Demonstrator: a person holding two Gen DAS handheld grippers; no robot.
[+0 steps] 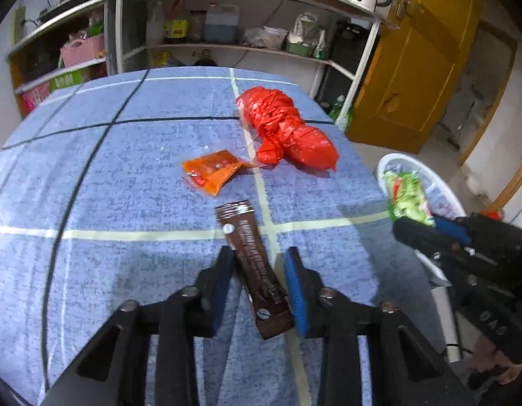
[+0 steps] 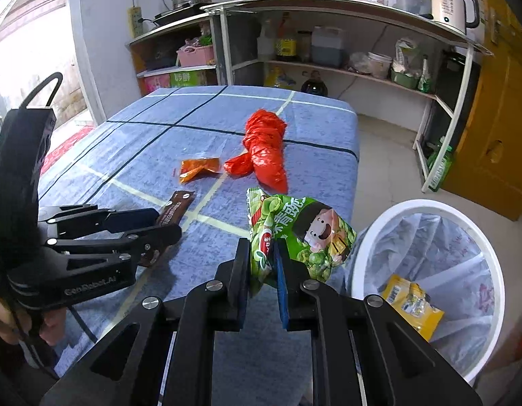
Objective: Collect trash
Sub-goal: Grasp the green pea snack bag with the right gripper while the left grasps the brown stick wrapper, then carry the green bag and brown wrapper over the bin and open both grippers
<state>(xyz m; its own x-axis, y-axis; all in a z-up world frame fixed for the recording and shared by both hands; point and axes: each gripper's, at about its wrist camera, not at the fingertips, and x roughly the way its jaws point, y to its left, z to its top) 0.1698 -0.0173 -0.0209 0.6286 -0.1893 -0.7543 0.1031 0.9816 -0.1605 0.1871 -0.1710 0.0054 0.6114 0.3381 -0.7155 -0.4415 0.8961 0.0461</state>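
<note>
Black linkages fill the bottom of both wrist views, and between them our two sets of tongs are busy with different pieces of trash. Our right tongs (image 2: 264,264) are clamped on the lower edge of a green snack packet (image 2: 296,233), which stands up from the pads clear of the surface, pinched by a corner so that it can be swung across to the bin. Our left tongs (image 1: 261,287) straddle a brown sachet (image 1: 252,267) lying flat on the blue checked surface (image 1: 125,176); one pad seems to touch its edge while a gap shows at the other, so we judge them not yet closed on it, though the fisheye makes this hard to settle. Coming in along the sachet's length puts the pads on its narrow sides, which looks a sensible line for such a thin thing. Just off the surface's right edge stands a white bin (image 2: 426,209) with a pale liner, low enough to drop things into, and a yellow wrapper (image 2: 411,304) already lies inside. Farther along the surface wait an orange sauce packet (image 1: 212,169) and, beside it, a knotted red plastic bag (image 1: 288,128). Behind everything, kitchen shelves (image 2: 328,64) carry bottles and pots.
</note>
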